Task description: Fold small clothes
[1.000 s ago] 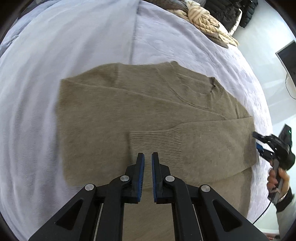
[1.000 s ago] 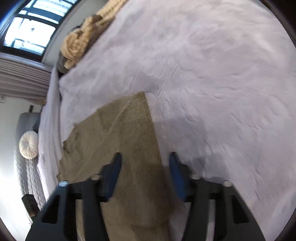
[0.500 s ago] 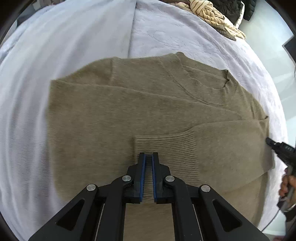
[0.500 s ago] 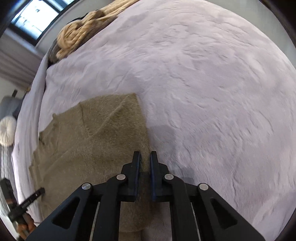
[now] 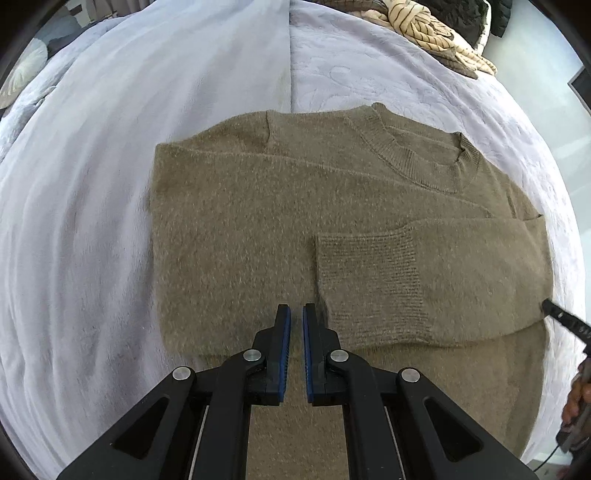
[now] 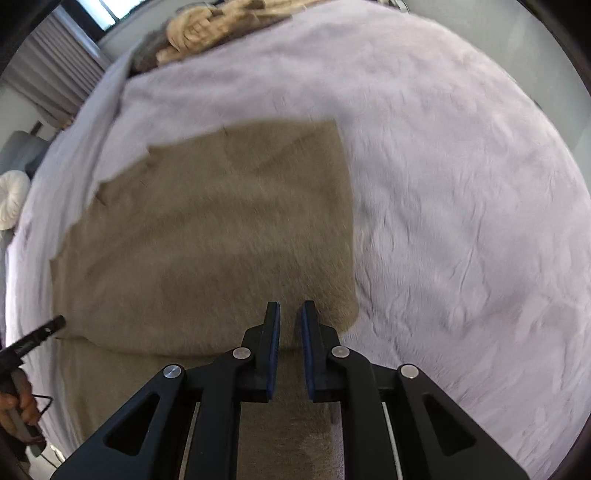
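Observation:
An olive-brown knitted sweater (image 5: 258, 229) lies flat on the bed, neck to the upper right, with one sleeve folded across its body and the ribbed cuff (image 5: 369, 277) near the middle. My left gripper (image 5: 296, 310) hovers over the sweater just left of that cuff, shut with nothing between its fingers. In the right wrist view the sweater (image 6: 221, 240) is blurred. My right gripper (image 6: 290, 306) is above its right edge, shut and empty. The right gripper's tip (image 5: 561, 317) shows at the sweater's far right side, and the left gripper's tip (image 6: 40, 334) at the left rim.
A pale lilac plush bed cover (image 5: 92, 184) (image 6: 461, 221) stretches all round the sweater. A heap of striped and dark clothes (image 5: 436, 29) (image 6: 207, 29) sits at the far end of the bed. A round white cushion (image 6: 11, 199) is at the left rim. A hand (image 6: 18, 406) holds the left gripper.
The right gripper's jaws went from wide apart to nearly together, and it swung over the sweater's right edge. The left gripper slid a little left of the cuff.

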{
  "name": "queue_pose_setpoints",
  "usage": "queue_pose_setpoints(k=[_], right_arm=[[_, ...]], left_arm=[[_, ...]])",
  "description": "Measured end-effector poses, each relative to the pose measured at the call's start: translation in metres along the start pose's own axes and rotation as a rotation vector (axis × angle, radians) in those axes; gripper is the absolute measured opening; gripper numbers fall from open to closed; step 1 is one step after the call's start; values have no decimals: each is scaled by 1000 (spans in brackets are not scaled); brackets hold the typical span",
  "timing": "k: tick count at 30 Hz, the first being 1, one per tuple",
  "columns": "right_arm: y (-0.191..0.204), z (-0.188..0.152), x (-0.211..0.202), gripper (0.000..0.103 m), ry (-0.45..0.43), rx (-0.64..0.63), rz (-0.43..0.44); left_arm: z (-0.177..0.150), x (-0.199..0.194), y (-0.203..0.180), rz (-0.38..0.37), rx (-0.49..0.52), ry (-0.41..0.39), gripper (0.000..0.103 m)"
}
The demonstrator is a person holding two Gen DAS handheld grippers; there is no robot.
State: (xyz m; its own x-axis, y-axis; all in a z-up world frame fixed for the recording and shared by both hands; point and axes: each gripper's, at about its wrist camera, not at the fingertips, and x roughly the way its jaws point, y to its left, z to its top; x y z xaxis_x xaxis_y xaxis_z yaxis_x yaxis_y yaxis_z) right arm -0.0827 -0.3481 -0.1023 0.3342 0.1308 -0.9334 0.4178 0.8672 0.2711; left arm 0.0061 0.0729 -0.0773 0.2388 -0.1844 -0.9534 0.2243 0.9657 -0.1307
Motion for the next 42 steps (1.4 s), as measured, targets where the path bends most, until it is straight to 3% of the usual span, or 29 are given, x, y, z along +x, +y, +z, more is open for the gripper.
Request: queue_pose_setpoints(k=[8, 13, 19, 22, 29, 31, 36, 40, 42], right_arm=[[-3, -14, -16, 16, 17, 49, 49], [7, -23, -18, 42, 25, 53, 68], [19, -29, -19, 42, 40, 47, 84], [22, -30, -21, 42, 40, 44, 86], [28, -32, -19, 43, 54, 43, 97], [30, -33, -19, 55, 58, 43, 96], [36, -36, -24, 56, 67, 37, 95], [43, -40, -28, 68, 81, 35, 101], [47, -43, -29, 68, 92, 35, 107]], left_arm=[[-8, 1, -4, 42, 15, 12, 8], [-12, -1, -4, 47, 5, 7, 8], [-19, 2, -4, 58, 10, 24, 9], [-9, 12, -15, 69, -13, 42, 100], [-14, 4, -13, 83, -27, 16, 102], [-15, 5, -12, 108, -34, 27, 102], [-16, 9, -6, 140, -75, 68, 102], [-18, 7, -6, 114, -69, 88, 102], [-19, 4, -8, 100, -52, 93, 102]])
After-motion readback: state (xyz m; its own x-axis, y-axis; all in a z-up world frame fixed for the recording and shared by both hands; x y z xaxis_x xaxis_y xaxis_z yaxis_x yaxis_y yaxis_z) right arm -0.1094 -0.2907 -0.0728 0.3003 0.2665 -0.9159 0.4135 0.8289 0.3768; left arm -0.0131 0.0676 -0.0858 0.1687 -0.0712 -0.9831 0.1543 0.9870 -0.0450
